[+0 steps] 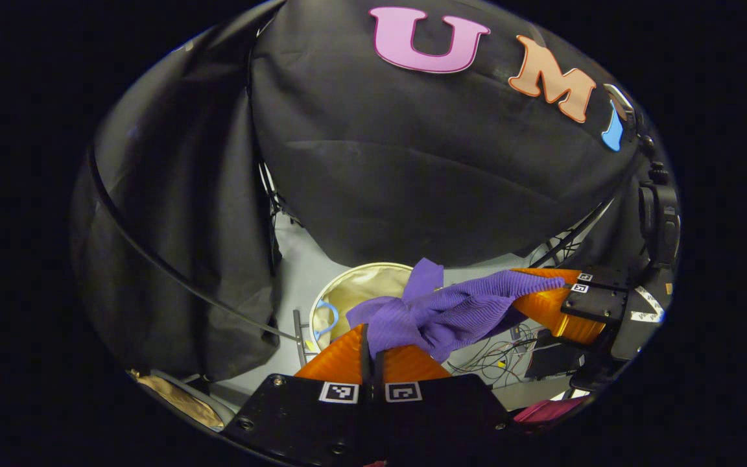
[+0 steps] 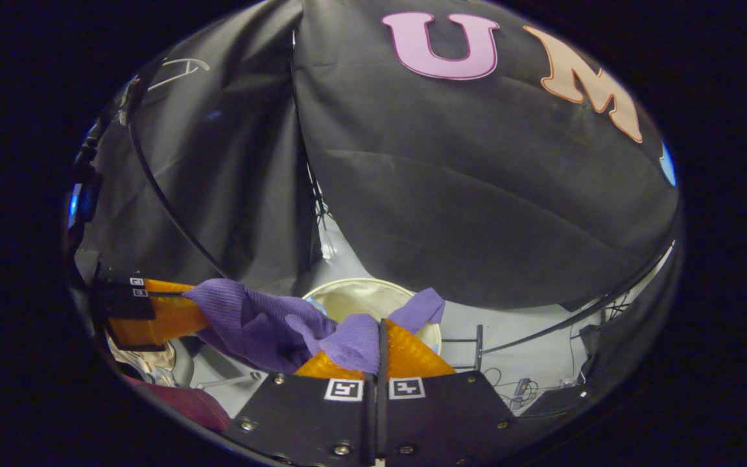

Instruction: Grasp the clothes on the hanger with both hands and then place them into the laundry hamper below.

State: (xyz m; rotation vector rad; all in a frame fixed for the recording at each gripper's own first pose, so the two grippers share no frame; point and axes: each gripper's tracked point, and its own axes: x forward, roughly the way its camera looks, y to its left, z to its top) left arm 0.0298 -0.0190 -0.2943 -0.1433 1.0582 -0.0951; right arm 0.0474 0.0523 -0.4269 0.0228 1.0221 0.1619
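Both tools pinch the same purple ribbed knit garment: the left tool has its fingers pressed together on one end, and the right tool clamps the other end. Between them the cloth runs roughly level, sagging a little. Below and just ahead of both sits the round cream fabric laundry hamper, mouth open upward, so I judge the coming move is downward and slightly forward.
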